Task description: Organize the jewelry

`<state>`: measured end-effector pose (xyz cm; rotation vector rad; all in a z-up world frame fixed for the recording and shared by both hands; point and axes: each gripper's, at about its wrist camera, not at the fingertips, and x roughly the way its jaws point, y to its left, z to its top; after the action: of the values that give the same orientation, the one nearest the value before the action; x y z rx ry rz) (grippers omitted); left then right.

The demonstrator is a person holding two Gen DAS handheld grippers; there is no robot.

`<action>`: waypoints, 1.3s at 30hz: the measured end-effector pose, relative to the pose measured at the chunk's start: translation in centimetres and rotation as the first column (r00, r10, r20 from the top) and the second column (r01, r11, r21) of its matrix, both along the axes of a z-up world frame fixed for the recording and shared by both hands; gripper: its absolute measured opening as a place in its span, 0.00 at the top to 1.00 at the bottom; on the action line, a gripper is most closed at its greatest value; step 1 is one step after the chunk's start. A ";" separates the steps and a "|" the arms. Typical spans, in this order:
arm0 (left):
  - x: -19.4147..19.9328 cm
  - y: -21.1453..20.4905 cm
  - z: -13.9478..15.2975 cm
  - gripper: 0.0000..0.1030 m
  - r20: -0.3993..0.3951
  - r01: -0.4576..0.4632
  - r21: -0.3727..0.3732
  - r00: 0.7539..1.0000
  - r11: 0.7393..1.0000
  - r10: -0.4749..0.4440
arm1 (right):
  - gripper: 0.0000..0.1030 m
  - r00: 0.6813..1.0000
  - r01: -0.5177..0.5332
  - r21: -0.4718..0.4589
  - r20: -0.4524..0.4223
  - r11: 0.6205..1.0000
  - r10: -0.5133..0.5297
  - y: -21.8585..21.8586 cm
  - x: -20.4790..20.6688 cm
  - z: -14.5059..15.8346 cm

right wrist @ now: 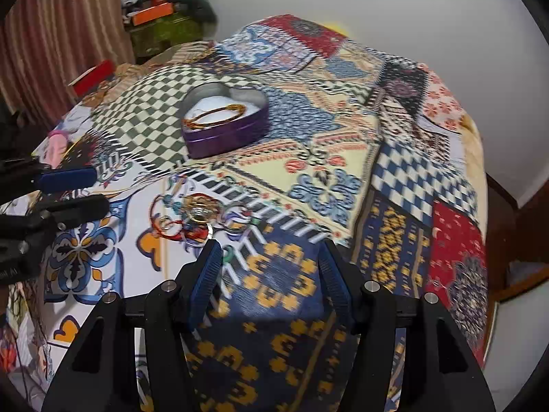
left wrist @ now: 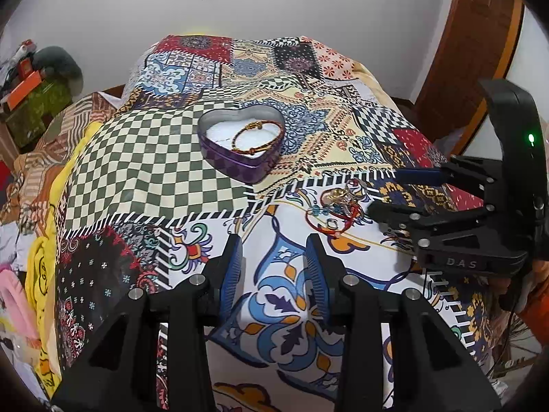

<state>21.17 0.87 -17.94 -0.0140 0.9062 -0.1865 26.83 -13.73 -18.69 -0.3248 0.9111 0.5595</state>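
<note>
A purple heart-shaped tin (left wrist: 240, 164) (right wrist: 223, 137) stands open on the patterned bedspread, with a gold bangle (left wrist: 255, 136) (right wrist: 214, 115) lying on its white lining. A small heap of rings and bracelets (left wrist: 338, 206) (right wrist: 197, 216) lies on the cloth nearer me. My left gripper (left wrist: 274, 250) is open and empty, left of the heap. My right gripper (right wrist: 269, 257) is open and empty, just right of the heap; in the left wrist view it (left wrist: 387, 190) comes in from the right with its fingertips beside the heap.
The patchwork bedspread (left wrist: 137, 171) covers a bed against a white wall. Clutter and boxes (left wrist: 31, 96) sit at the far left, with a curtain (right wrist: 51, 34) behind. A wooden door frame (left wrist: 480, 34) stands at the right. The bed drops off at the right edge (right wrist: 480, 206).
</note>
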 end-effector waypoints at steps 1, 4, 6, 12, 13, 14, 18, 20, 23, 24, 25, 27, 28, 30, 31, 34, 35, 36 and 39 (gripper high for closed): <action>0.0 -0.2 -0.1 0.63 0.000 0.007 0.004 1.000 1.000 -0.007 | 0.48 1.000 -0.011 0.001 -0.001 1.000 0.011 0.2 0.1 0.0; 0.1 -0.7 -0.4 0.63 -0.008 0.025 0.007 1.000 1.000 -0.025 | 0.58 0.999 -0.033 0.008 -0.009 0.999 0.033 0.7 0.6 -0.1; 0.3 -1.0 -0.6 0.63 -0.015 0.033 0.004 0.999 0.999 -0.033 | 0.64 0.999 -0.045 0.007 -0.009 0.999 0.045 1.1 0.9 -0.1; 0.5 -1.7 -0.9 0.63 -0.028 0.057 -0.013 0.998 0.998 -0.058 | 0.81 0.998 -0.064 0.013 0.001 0.998 0.064 1.9 1.0 -0.3; 0.5 -1.8 -0.9 0.63 -0.026 0.064 -0.018 0.998 0.998 -0.065 | 0.81 0.998 -0.060 0.016 0.004 0.998 0.060 1.8 0.9 -0.3; 0.5 -2.0 -0.9 0.63 -0.025 0.071 -0.024 0.997 0.997 -0.071 | 0.81 0.998 -0.055 0.022 0.005 0.998 0.055 1.7 0.9 -0.2; 0.7 -2.7 -0.9 0.63 -0.021 0.086 -0.032 0.996 0.996 -0.086 | 0.81 0.999 -0.034 0.056 0.005 0.998 0.034 0.7 0.6 0.2; 0.9 -2.9 -0.9 0.64 -0.022 0.081 -0.034 0.996 0.996 -0.082 | 0.81 1.000 -0.024 0.072 0.010 0.997 0.024 0.1 0.3 0.6; 1.0 -3.2 -0.6 0.64 -0.019 0.082 -0.042 0.996 0.996 -0.083 | 0.81 1.000 -0.007 0.100 0.018 0.995 0.005 -0.9 -0.2 1.2; 1.1 -3.3 -0.5 0.64 -0.016 0.083 -0.041 0.996 0.996 -0.084 | 0.81 1.000 -0.001 0.107 0.020 0.994 -0.001 -1.1 -0.2 1.3; 1.1 -3.4 -0.3 0.64 -0.010 0.084 -0.035 0.996 0.996 -0.084 | 0.81 1.000 0.006 0.115 0.021 0.993 -0.009 -1.5 -0.3 1.5; 1.2 -3.6 0.1 0.64 0.007 0.078 -0.019 0.997 0.997 -0.078 | 0.81 1.000 0.020 0.134 0.016 0.991 -0.022 -2.1 -0.4 1.6; 1.4 -3.6 0.2 0.64 0.013 0.073 -0.014 0.997 0.997 -0.073 | 0.81 1.000 0.026 0.142 0.014 0.989 -0.028 -2.4 -0.4 1.6; 1.7 -3.3 0.3 0.64 0.020 0.053 -0.015 0.998 0.998 -0.053 | 0.81 0.999 0.037 0.151 0.013 0.988 -0.039 -2.8 -0.5 1.6; 2.0 -3.0 0.4 0.64 0.025 0.038 -0.020 0.999 0.999 -0.038 | 0.81 0.999 0.040 0.154 0.014 0.987 -0.043 -3.0 -0.6 1.5; 2.8 -2.4 0.0 0.71 0.016 0.017 -0.026 1.000 1.000 -0.017 | 0.81 0.999 0.043 0.163 0.007 0.986 -0.044 -3.4 -0.9 1.4; 3.2 -2.2 -0.3 0.75 0.001 0.019 -0.031 1.000 0.999 -0.019 | 0.81 0.999 0.043 0.165 0.004 0.985 -0.044 -3.5 -0.9 1.3; 3.6 -2.1 -0.7 0.77 -0.016 0.020 -0.035 1.000 0.999 -0.020 | 0.81 0.999 0.044 0.166 0.001 0.985 -0.045 -3.7 -0.9 1.2; 4.4 -2.0 -1.6 0.78 -0.038 0.019 -0.058 0.999 0.998 -0.021 | 0.81 0.999 0.049 0.174 -0.008 0.984 -0.048 -3.9 -0.8 1.1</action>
<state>25.61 -1.13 -19.57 -0.0618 0.9398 -0.2314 26.02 -17.65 -17.62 -0.1429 0.8653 0.5911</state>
